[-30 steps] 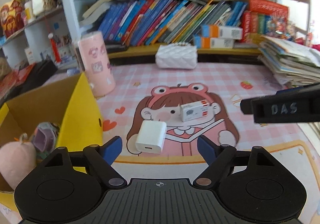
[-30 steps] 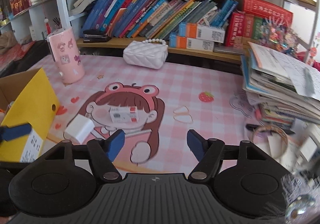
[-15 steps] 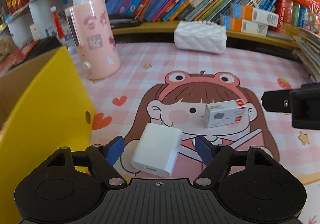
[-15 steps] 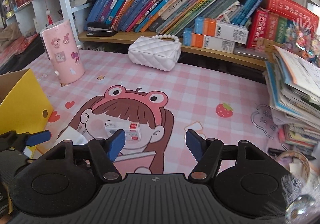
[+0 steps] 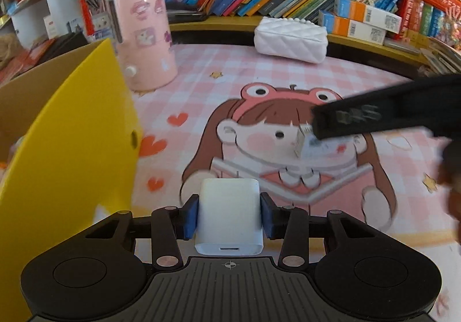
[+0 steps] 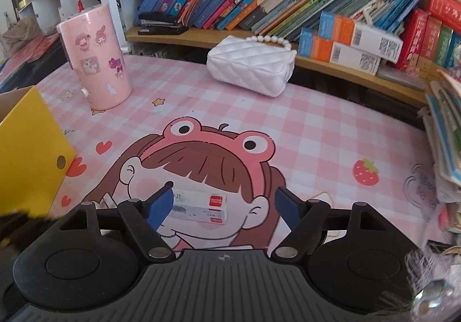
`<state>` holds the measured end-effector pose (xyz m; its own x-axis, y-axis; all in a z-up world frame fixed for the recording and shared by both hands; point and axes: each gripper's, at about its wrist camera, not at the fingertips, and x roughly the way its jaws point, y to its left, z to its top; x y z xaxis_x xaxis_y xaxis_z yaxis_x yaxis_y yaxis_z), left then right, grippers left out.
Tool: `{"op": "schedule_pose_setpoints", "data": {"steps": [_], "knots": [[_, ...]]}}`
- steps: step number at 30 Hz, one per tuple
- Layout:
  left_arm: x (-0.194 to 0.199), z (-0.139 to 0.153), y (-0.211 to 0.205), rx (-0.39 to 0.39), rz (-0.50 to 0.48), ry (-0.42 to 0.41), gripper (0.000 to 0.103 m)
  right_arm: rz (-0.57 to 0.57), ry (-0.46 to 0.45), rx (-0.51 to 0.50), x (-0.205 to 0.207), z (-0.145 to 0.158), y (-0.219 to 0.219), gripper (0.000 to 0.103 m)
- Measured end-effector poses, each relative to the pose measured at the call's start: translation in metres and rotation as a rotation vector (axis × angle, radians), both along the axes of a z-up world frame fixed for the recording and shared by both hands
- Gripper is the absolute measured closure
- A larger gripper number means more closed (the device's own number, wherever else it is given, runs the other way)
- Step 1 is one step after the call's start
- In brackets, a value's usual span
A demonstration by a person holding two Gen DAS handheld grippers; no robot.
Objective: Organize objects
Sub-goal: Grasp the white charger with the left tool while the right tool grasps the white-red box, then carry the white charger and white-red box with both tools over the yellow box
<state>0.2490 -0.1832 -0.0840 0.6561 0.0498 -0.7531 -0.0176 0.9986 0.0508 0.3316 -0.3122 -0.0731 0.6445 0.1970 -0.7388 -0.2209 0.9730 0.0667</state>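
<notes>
My left gripper (image 5: pixel 229 214) is shut on a white charger block (image 5: pixel 229 217), its blue pads pressed to both sides, low over the pink cartoon mat (image 5: pixel 259 74). A small white box with a red label (image 6: pixel 201 206) lies on the mat between the open fingers of my right gripper (image 6: pixel 223 204); the left finger touches its end. In the left wrist view the right gripper's black finger (image 5: pixel 374 117) covers part of that box (image 5: pixel 309 146).
A yellow cardboard box (image 5: pixel 72 149) stands at the left, also in the right wrist view (image 6: pixel 26 149). A pink cylinder container (image 6: pixel 96 68) and a white quilted purse (image 6: pixel 250 65) stand at the back. Bookshelves lie behind, a paper stack (image 6: pixel 443 134) at the right.
My left gripper moved forward and closed on the charger block. My right gripper came down and forward so the small box now sits between its open fingers.
</notes>
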Motion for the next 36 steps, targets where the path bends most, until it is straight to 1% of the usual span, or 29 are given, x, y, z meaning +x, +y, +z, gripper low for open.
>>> {"op": "schedule_pose_setpoints", "data": {"steps": [1, 3, 6, 8, 11, 15, 17, 18, 19, 23, 26, 30, 36], "knots": [[-0.006, 0.003, 0.000, -0.002, -0.004, -0.002, 0.062, 0.001, 0.016, 0.002, 0.003, -0.004, 0.001, 0.026], [-0.018, 0.007, -0.001, -0.001, -0.017, -0.003, 0.062, 0.002, 0.013, 0.030, 0.006, -0.008, 0.003, 0.024], [-0.028, 0.010, -0.001, -0.006, -0.028, 0.003, 0.062, 0.016, 0.011, 0.030, 0.008, -0.009, 0.009, 0.024], [-0.035, 0.012, 0.001, -0.008, -0.028, 0.003, 0.062, 0.022, 0.017, 0.027, 0.008, -0.009, 0.013, 0.026], [-0.043, 0.018, 0.005, -0.021, -0.023, -0.008, 0.062, 0.027, 0.004, 0.048, 0.005, -0.007, 0.015, 0.025], [-0.052, 0.025, 0.010, -0.033, -0.022, -0.022, 0.062, 0.066, 0.018, 0.001, 0.006, -0.017, 0.028, 0.025], [-0.056, 0.027, 0.012, -0.038, -0.021, -0.024, 0.062, 0.071, 0.025, -0.029, 0.008, -0.024, 0.034, 0.034], [-0.058, 0.028, 0.012, -0.039, -0.021, -0.025, 0.062, 0.066, 0.029, -0.043, 0.009, -0.027, 0.035, 0.046], [-0.060, 0.029, 0.013, -0.041, -0.020, -0.025, 0.062, 0.062, 0.017, -0.054, 0.009, -0.027, 0.036, 0.051], [-0.066, 0.033, 0.016, -0.050, -0.029, -0.035, 0.062, 0.051, 0.009, -0.057, 0.008, -0.027, 0.032, 0.051], [-0.070, 0.037, 0.017, -0.059, -0.045, -0.048, 0.062, 0.043, -0.009, -0.045, -0.002, -0.018, 0.027, 0.051], [-0.075, 0.042, 0.017, -0.079, -0.075, -0.067, 0.062, 0.028, -0.043, -0.042, -0.025, 0.001, 0.015, 0.051], [-0.091, 0.056, 0.023, -0.125, -0.126, -0.113, 0.062, -0.028, -0.052, -0.023, -0.072, 0.028, 0.000, 0.051]]}}
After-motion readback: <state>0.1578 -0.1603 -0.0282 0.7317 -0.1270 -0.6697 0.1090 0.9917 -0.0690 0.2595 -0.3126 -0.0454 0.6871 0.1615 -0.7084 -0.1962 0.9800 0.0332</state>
